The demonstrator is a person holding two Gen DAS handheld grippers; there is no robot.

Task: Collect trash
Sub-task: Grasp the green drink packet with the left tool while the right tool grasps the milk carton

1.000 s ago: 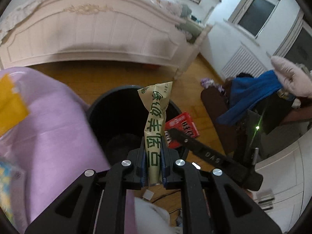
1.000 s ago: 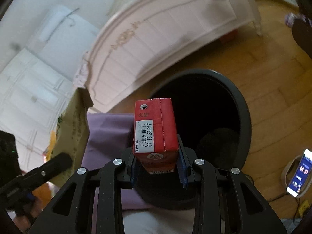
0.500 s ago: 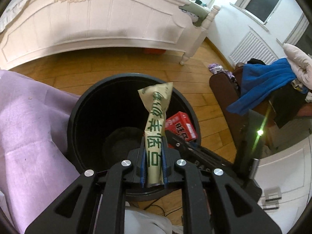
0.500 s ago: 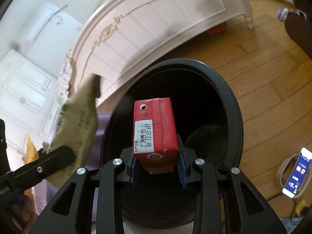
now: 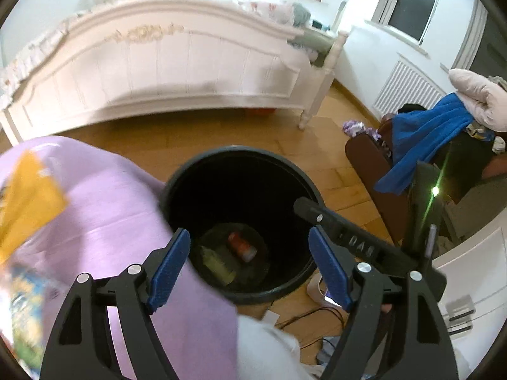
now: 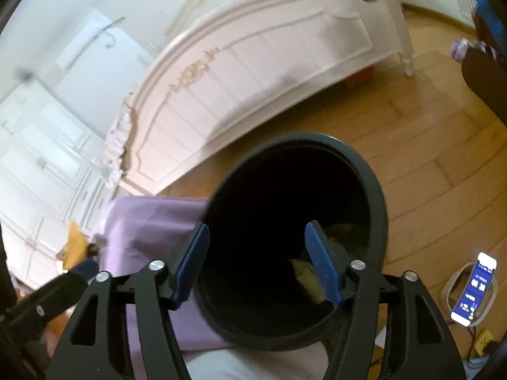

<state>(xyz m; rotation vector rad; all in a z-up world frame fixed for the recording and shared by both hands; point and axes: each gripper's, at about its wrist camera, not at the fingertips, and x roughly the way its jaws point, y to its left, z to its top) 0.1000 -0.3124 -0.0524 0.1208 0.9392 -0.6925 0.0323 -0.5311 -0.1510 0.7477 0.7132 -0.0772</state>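
The two pieces of trash lie at the bottom of the round black plastic bin (image 5: 177, 186): the red drink carton (image 5: 242, 246) and, just beside it, the crumpled yellow-green snack wrapper (image 5: 218, 264). In your right wrist view the wrapper (image 6: 305, 274) shows inside the bin (image 6: 377, 196) past the right finger; only a small red spot of the carton is visible there.

Your left hand-held gripper (image 5: 250, 264) hangs above the bin mouth. Its jaws have just been opening and now stand wide apart, released, with nothing between the blue pads (image 5: 169, 267).

Your right hand-held gripper (image 6: 258, 264) also hangs above the bin mouth. Its jaws have just been opening, they are released, and the blue pads (image 6: 323, 267) hold nothing. One black finger of this gripper reaches over the bin rim in the left wrist view.

The bin stands on the wooden plank floor (image 5: 177, 136), touching a lilac cloth (image 5: 120, 209) on one side. A blurred yellow packet (image 5: 28, 199) lies on that cloth. A white carved bed footboard (image 5: 164, 69) stands beyond the bin. A lit smartphone (image 6: 475, 289) lies on the floor near the bin. A blue cloth (image 5: 424, 139) hangs over a dark brown chair (image 5: 374, 177), well apart from the bin.
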